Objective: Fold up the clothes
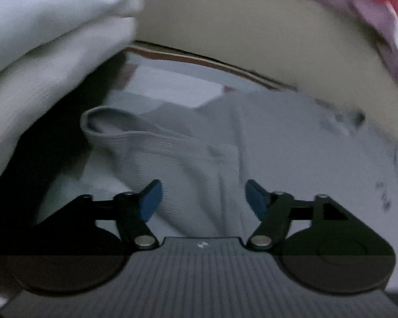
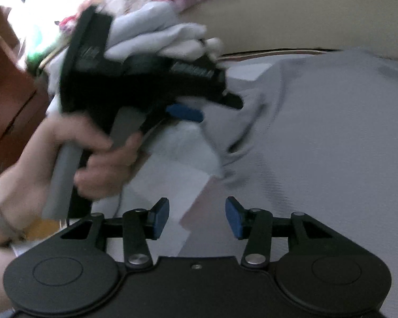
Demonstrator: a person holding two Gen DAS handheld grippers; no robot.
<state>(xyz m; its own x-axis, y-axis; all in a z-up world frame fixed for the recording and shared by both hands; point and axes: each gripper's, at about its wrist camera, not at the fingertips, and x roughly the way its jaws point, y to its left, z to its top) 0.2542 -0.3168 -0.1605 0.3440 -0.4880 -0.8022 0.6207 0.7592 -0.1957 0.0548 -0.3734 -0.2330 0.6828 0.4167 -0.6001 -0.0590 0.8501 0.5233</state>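
Observation:
A grey ribbed garment [image 1: 172, 159] lies spread on the surface, one sleeve cuff curled up at its left. My left gripper [image 1: 204, 201] hovers over it, open, with nothing between its blue pads. In the right wrist view the same grey garment [image 2: 318, 132] fills the right half. My right gripper [image 2: 197, 217] stands open above its near edge, its pads bare. A hand [image 2: 98, 159] holds the left gripper's handle at the left, and one of that gripper's blue fingers [image 2: 184, 112] reaches over the garment's folded corner.
A pile of white folded cloth [image 1: 39, 39] rises at the left, seen as a white pile [image 2: 172, 37] behind the left gripper. A floral cloth [image 1: 371, 0] and a beige cushion [image 1: 252, 26] lie beyond. Brown wooden furniture [image 2: 8, 79] stands at far left.

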